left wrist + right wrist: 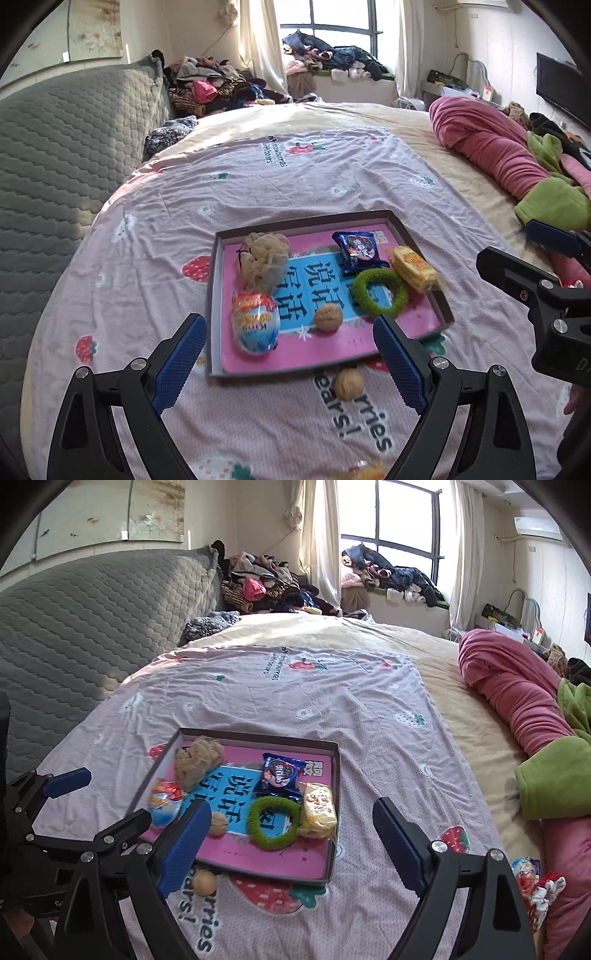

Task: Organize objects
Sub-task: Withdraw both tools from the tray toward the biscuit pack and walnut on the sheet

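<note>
Both hand-held grippers wide and empty above the bed; one walnut left outside the box.

Left hand-held gripper (pixel 290 363) and right hand-held gripper (pixel 291 843) hold nothing. Loose walnut (pixel 348 384) lies on the sheet just beside the box (pixel 212 295) near wall. Best approach: straight down, close across its middle, lift over the wall, set beside the other walnut (pixel 327 316).

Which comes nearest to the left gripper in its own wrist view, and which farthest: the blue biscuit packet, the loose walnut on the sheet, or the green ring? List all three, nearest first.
From the left gripper:
1. Loose walnut, on the sheet just outside the tray's near edge.
2. Green ring, inside the tray, right of centre.
3. Blue biscuit packet, farther back in the tray, beyond the ring.
</note>
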Available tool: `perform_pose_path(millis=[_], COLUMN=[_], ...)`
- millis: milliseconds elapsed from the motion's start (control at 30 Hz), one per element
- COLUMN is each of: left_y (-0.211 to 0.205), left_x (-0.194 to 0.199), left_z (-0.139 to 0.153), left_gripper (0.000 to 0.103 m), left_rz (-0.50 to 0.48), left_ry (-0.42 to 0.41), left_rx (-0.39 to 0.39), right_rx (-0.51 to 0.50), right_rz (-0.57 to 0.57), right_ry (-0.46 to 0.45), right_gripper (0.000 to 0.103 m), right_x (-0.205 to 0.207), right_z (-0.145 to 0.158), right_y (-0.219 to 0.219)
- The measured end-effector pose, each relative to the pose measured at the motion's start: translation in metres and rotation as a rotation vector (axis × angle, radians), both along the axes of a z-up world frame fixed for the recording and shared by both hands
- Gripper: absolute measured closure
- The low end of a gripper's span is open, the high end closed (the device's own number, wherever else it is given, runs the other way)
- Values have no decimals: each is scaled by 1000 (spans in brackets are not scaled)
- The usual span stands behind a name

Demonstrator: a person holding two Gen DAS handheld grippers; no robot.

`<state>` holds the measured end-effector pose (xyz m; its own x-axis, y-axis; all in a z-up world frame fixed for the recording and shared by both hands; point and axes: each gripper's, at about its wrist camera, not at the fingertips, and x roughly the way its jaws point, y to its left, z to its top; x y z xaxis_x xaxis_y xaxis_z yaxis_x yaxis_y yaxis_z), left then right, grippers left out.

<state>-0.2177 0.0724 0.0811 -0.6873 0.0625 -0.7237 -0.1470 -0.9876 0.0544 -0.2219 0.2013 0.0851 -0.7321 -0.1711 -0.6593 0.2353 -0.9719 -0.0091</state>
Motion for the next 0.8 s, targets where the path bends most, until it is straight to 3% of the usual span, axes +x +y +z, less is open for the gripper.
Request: perform_pose_path(millis=[467,800], left_y=[-13,-12], left_x=[66,103], left_z=[27,27], left_gripper=[11,11], left_rz=[22,35], left_ry=[50,60], left_rx=[1,-5], right_rx=[15,26], right_rz=[55,63], right_ry=[44,58], right_gripper=[11,11], right_x=[62,94], right_z=[28,37], right_y=[-18,-16])
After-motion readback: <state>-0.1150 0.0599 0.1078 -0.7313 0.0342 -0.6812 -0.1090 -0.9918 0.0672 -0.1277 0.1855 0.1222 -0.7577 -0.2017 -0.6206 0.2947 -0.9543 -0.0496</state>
